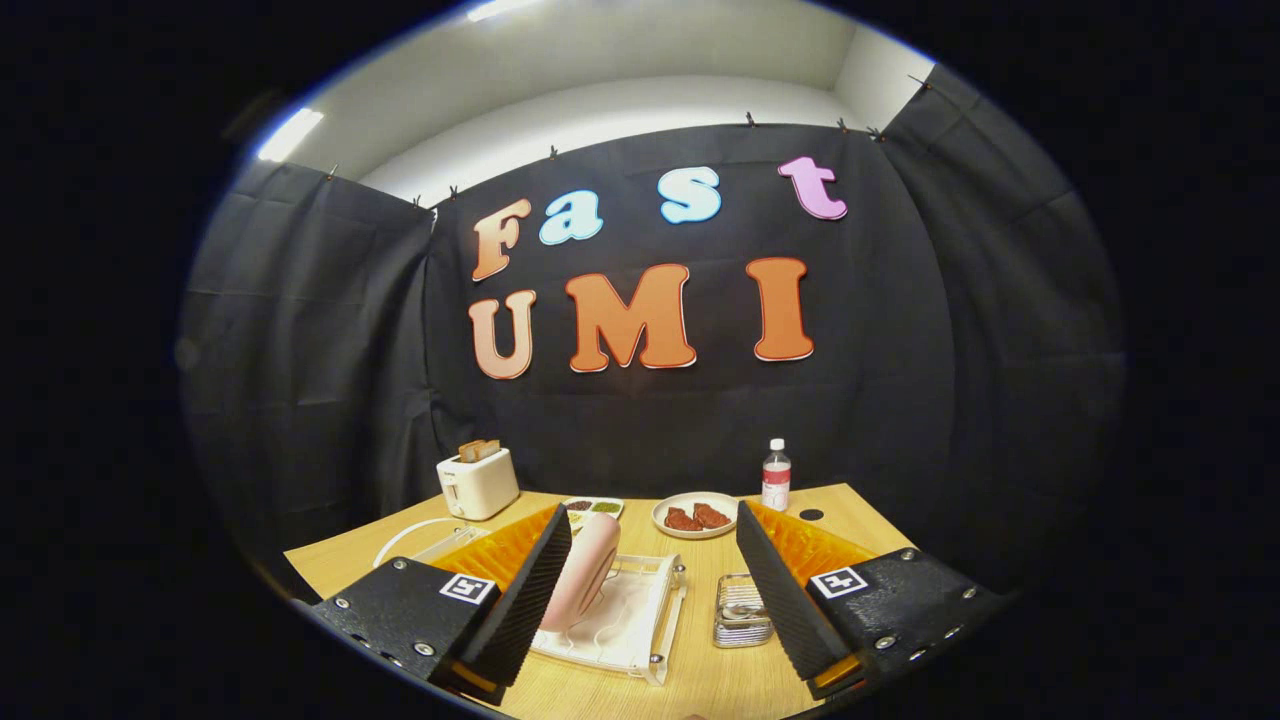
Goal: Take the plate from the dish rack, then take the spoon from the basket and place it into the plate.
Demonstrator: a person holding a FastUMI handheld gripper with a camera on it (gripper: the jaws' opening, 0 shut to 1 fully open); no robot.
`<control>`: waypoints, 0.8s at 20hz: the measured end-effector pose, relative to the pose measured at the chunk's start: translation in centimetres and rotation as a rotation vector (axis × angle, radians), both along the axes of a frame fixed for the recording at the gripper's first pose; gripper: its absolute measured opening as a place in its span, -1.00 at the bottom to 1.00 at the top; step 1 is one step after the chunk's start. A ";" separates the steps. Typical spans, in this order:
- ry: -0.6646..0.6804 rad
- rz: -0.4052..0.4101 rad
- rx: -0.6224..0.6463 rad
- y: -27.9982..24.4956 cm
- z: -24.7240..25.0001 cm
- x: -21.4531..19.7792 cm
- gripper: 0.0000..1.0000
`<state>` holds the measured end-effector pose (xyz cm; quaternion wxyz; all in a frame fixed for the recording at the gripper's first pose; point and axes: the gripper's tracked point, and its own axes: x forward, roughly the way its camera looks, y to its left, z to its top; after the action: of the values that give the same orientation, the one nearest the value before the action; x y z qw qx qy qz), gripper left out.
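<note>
A pink plate (pixel 583 568) stands on edge in a white dish rack (pixel 630 625) on the wooden table, close to the left finger (pixel 525 590). A small metal wire basket (pixel 742 610) sits beside the rack, close to the right finger (pixel 785 590); something metallic lies inside it, too small to tell apart. My gripper (pixel 655 610) is open, held above the table, with the rack and the basket between and just below its spread fingers. Nothing is held.
Beyond the fingers stand a white toaster (pixel 478 482) with toast, a small dish of condiments (pixel 592 508), a plate of reddish food (pixel 695 515) and a water bottle (pixel 776 476). A white cable (pixel 405 540) loops near the toaster. A dark round hole (pixel 812 515) marks the tabletop.
</note>
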<state>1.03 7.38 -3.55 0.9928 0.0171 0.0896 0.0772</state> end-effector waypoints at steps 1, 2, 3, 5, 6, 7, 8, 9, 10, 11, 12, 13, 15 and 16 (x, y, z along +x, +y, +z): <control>0.018 0.007 0.005 0.2 -0.2 0.3 0.97; 0.027 0.020 0.015 0.5 -0.1 0.6 0.97; 0.038 0.037 0.023 0.9 -0.1 0.9 0.97; 0.087 0.058 0.042 1.5 -1.0 1.7 0.97; 0.115 0.068 0.052 1.8 -1.5 2.0 0.97; 0.143 0.075 0.062 2.1 -1.9 2.3 0.97; 0.176 0.083 0.069 2.4 -2.5 2.6 0.98; 0.203 0.087 0.076 2.8 -2.9 3.0 0.98; 0.229 0.093 0.077 3.2 -3.4 3.4 0.98; 0.258 0.097 0.075 3.6 -3.9 3.7 0.98; 0.288 0.098 0.070 3.8 -4.5 4.1 0.98; 0.326 0.104 0.065 4.1 -5.1 4.4 0.98; 0.449 0.125 0.086 5.3 -7.4 4.9 0.98; 0.492 0.131 0.097 5.7 -8.1 5.3 0.98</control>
<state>6.30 13.12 -11.62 0.9320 0.0771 0.3256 0.1391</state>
